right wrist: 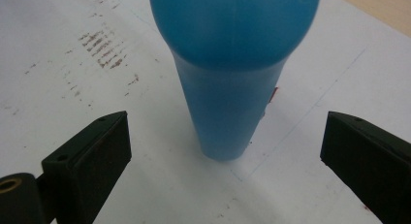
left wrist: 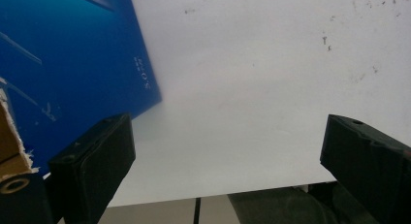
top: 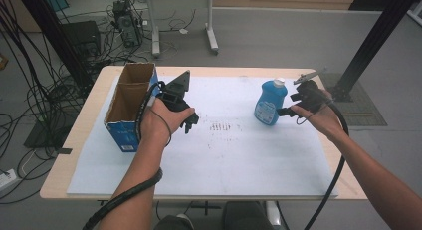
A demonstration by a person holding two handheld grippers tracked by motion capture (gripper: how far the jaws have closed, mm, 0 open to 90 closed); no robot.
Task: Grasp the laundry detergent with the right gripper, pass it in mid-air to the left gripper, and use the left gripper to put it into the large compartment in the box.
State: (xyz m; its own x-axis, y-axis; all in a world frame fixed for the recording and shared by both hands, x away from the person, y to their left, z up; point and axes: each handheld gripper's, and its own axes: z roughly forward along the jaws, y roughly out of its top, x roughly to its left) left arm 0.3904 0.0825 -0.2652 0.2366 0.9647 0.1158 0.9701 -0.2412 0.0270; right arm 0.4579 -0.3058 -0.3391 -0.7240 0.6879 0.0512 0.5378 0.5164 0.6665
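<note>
A blue plastic bottle [top: 270, 102] with a white cap stands upright on the white sheet [top: 234, 155], right of centre. My right gripper [top: 287, 110] is open just to its right, jaws pointing at it. In the right gripper view the bottle [right wrist: 228, 93] rises straight ahead between the wide-apart jaws, untouched. An open blue cardboard box [top: 130, 104] with a brown inside stands at the left of the sheet. My left gripper [top: 191, 121] hovers open just right of the box, pointing down. In the left gripper view the box's blue wall [left wrist: 72, 69] lies beside the left jaw.
The sheet covers most of a light wooden table [top: 79, 140]. Dark scuff marks [top: 221, 127] dot the sheet's middle. Cables trail from both grippers along the forearms. Beyond the table are a tangle of floor cables [top: 30, 90], a desk's legs [top: 211, 38] and a black post [top: 370, 41].
</note>
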